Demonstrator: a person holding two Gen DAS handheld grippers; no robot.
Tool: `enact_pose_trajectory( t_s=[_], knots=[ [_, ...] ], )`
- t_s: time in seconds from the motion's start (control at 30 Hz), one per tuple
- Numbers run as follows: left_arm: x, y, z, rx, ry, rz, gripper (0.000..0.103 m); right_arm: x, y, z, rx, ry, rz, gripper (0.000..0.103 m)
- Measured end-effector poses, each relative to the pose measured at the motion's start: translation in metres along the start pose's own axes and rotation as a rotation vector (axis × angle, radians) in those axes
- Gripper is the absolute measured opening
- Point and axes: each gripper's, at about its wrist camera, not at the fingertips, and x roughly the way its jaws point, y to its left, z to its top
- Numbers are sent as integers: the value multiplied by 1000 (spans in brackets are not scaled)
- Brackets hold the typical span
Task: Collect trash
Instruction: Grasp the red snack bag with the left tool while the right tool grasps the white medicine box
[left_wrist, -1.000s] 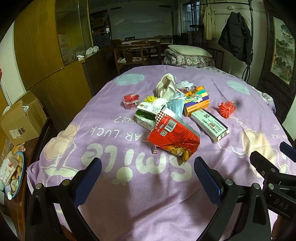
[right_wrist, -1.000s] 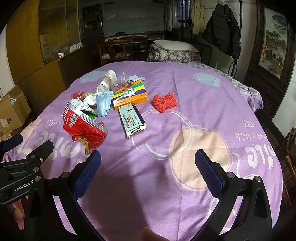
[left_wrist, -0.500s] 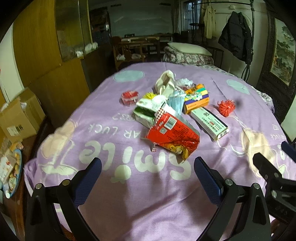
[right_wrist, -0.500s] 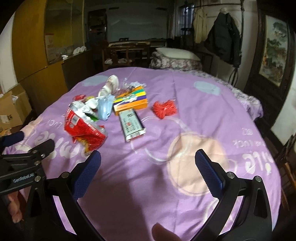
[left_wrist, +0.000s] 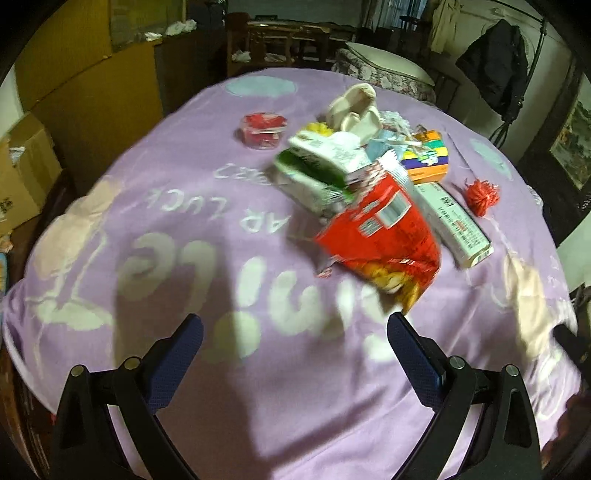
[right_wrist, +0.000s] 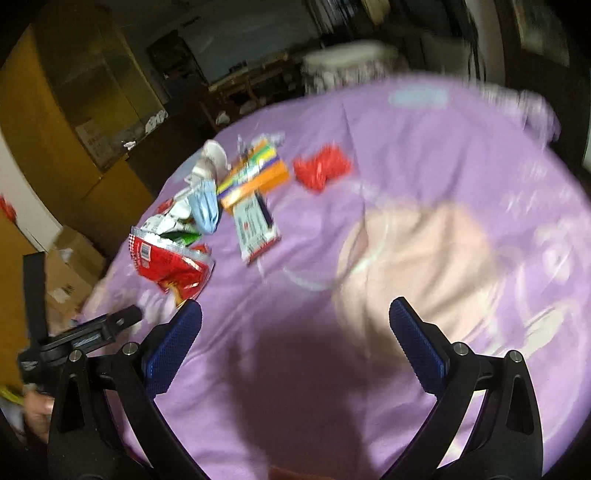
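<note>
While both tools hang spread and empty — left gripper (left_wrist: 294, 338), right gripper (right_wrist: 295, 325) — bare purple cloth (left_wrist: 221, 387) lies beneath them; ahead, the crinkly red snack bag (left_wrist: 384, 240) fronts a heap against a flat white carton (left_wrist: 454, 225).

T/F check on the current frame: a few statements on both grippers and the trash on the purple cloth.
1. The left gripper stands open and empty. True.
2. The right gripper is shut on the red snack bag. False: it is open, and the bag lies on the purple cloth.
3. The red pompom lies apart from the pile. True.
4. The orange box stands upright. False: it lies flat.
</note>
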Motion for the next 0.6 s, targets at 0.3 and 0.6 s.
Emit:
enact_pose_trajectory(
  t_s=[0.3,0.6],
  knots=[
    [42,-32,46,-120,90,-59,97,31,-10,2,-78,91,-106,97],
    [64,-37,63,-207,127,-51,78,41,-14,6,-98,111,-121,97]
  ],
)
